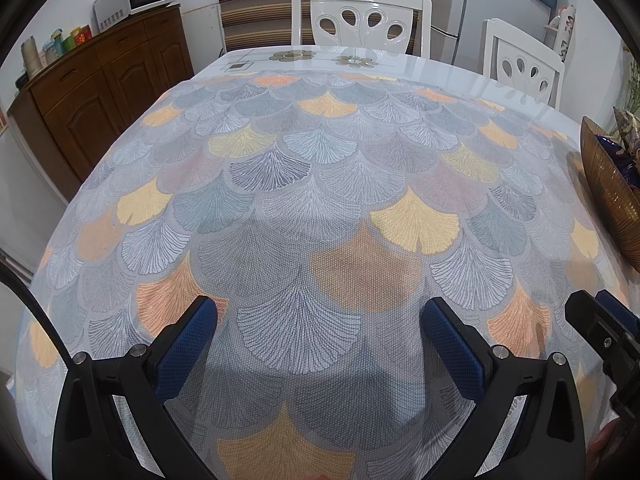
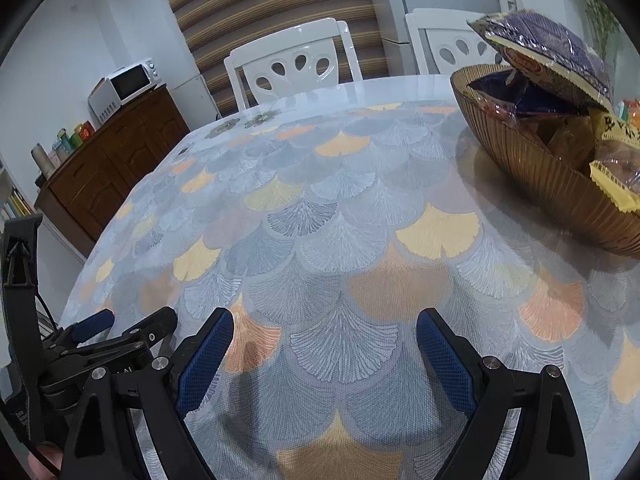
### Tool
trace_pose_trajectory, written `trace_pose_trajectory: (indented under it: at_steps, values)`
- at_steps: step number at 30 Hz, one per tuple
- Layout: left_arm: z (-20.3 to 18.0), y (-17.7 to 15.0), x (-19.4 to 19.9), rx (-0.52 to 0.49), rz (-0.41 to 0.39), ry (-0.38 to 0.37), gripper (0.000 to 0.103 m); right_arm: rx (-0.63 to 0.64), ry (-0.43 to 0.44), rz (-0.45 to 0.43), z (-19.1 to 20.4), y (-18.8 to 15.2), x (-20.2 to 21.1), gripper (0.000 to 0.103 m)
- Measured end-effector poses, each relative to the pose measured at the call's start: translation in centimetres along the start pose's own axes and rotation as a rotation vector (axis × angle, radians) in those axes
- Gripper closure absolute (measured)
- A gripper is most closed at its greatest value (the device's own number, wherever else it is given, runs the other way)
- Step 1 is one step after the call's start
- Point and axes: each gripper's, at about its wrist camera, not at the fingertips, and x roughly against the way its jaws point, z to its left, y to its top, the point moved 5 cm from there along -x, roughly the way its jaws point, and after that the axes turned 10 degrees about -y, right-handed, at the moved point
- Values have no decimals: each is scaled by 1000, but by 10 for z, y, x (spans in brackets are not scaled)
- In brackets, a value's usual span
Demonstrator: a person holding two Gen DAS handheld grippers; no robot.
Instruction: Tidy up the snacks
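Wrapped snack packets, purple and yellow (image 2: 560,52), sit heaped in a ribbed amber glass bowl (image 2: 532,176) at the right of the worktop (image 1: 320,184), covered in a fan-patterned cloth. Both the right gripper (image 2: 324,344) and left gripper (image 1: 320,332) hover over bare cloth, blue-padded fingers spread wide and empty.

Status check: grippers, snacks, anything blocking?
Left gripper open, empty. Right gripper open, empty. Snack packets piled in brown bowl. Tablecloth ahead unobstructed.
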Motion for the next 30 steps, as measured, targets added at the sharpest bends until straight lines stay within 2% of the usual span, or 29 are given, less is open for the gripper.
trace_pose_trajectory:
  at_steps: [6,14,30]
  values:
    - [1,0,1,0,0,-6,0,-30,-31,-4,-5,1,0,11]
    - [0,0,2,-2,3,-2,0,42,-91,-11,5,0,-2,11]
    - [0,2,-1,-15,4,2,0,71,-100,5,12,-2,-5,11]
